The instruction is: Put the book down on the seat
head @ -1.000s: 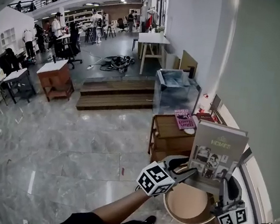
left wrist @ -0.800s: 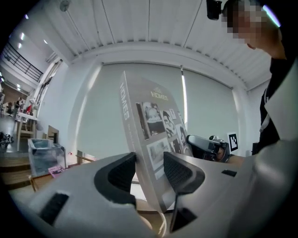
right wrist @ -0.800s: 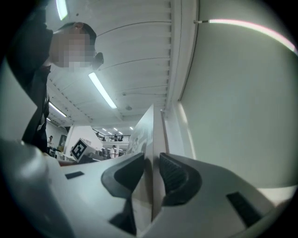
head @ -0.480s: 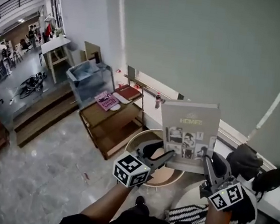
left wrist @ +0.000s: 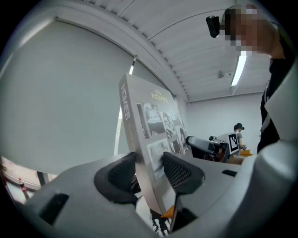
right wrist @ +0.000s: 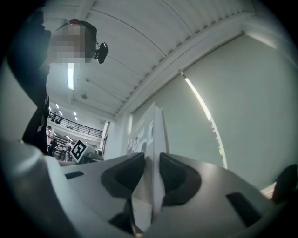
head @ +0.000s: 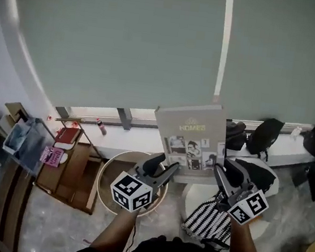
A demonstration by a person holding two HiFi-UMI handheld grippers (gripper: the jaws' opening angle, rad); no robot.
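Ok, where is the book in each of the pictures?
Head view: the book stands upright in the middle, its bottom corners gripped by the left tongs and the right tongs.
Left gripper view: in the middle, spine facing us, between the tongs.
Right gripper view: in the middle, seen edge-on between the tongs.
Shared landmark: the grey window blind behind the book.

Only thing I can actually read is "HOMES" on the front of the book point(head: 193, 138), and again down its spine.
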